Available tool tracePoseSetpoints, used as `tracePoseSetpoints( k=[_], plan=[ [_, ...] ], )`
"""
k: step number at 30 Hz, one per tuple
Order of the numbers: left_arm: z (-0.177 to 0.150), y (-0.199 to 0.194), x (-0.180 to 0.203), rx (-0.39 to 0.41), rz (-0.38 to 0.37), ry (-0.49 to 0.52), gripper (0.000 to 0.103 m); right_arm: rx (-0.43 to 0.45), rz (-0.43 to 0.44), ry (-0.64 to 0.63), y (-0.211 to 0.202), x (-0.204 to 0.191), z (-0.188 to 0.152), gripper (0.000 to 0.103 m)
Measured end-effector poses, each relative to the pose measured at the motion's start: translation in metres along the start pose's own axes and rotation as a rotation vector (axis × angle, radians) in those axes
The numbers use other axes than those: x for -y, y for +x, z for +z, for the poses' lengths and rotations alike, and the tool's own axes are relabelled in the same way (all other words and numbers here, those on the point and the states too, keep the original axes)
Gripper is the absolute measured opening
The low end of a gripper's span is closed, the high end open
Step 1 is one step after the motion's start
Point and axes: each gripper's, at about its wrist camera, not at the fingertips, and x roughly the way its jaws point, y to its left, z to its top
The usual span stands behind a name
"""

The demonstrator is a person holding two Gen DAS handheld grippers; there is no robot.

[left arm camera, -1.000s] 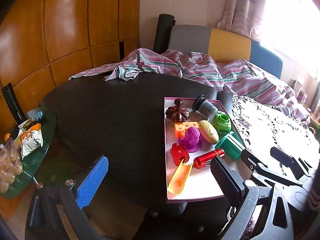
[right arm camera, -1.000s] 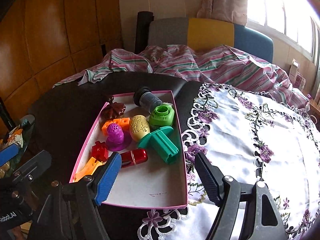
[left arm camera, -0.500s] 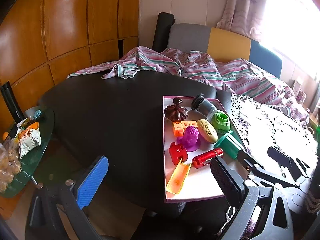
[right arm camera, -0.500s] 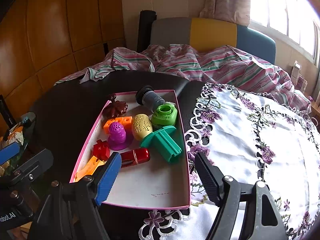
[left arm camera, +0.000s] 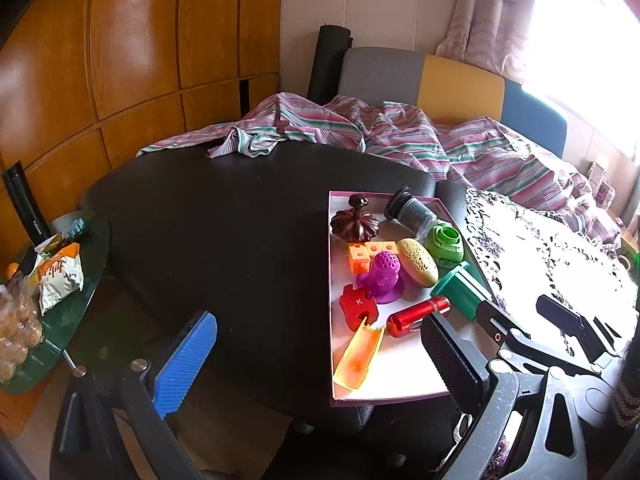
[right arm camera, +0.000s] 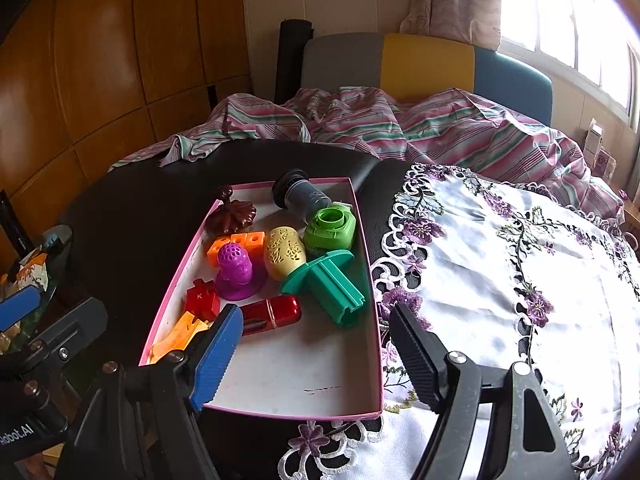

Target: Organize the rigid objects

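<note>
- Over the last second both cameras have shifted only slightly; the view of the tray [right arm camera: 362, 410] has crept a little, and no toy has moved inside it.
- The left gripper [left arm camera: 316, 354] is wide open and holds nothing, hanging over the dark table [left arm camera: 224, 216] beside the tray's left edge.
- The right gripper [right arm camera: 316, 354] is also wide open and empty, poised over the near, bare end of the tray, with its blue pad just in front of the red tube [right arm camera: 272, 314].
- The toys all lie in the far half of the tray: brown lid [right arm camera: 232, 216], grey jar [right arm camera: 300, 196], green cap [right arm camera: 330, 228], orange blocks [right arm camera: 236, 242], purple dome [right arm camera: 236, 268], yellow oval [right arm camera: 285, 252], teal piece [right arm camera: 332, 284], red block [right arm camera: 202, 300], yellow scoop [right arm camera: 176, 336].
- The white cloth [right arm camera: 520, 288] to the right carries none of them.
- Judgement: with so little change, this fits either hands settling before taking a toy out, or hands drawing back from a tray now filled; the pictures do not decide which.
</note>
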Motion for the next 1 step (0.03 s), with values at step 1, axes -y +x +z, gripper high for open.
tracePoseSetpoints(
  k=[1],
  plan=[
    [0.0002, 0.0007, 0.0003, -0.004, -0.005, 0.001, 0.103, 0.002, 0.001, 0.002, -0.0004, 0.0007, 0.0000, 0.078]
  ],
)
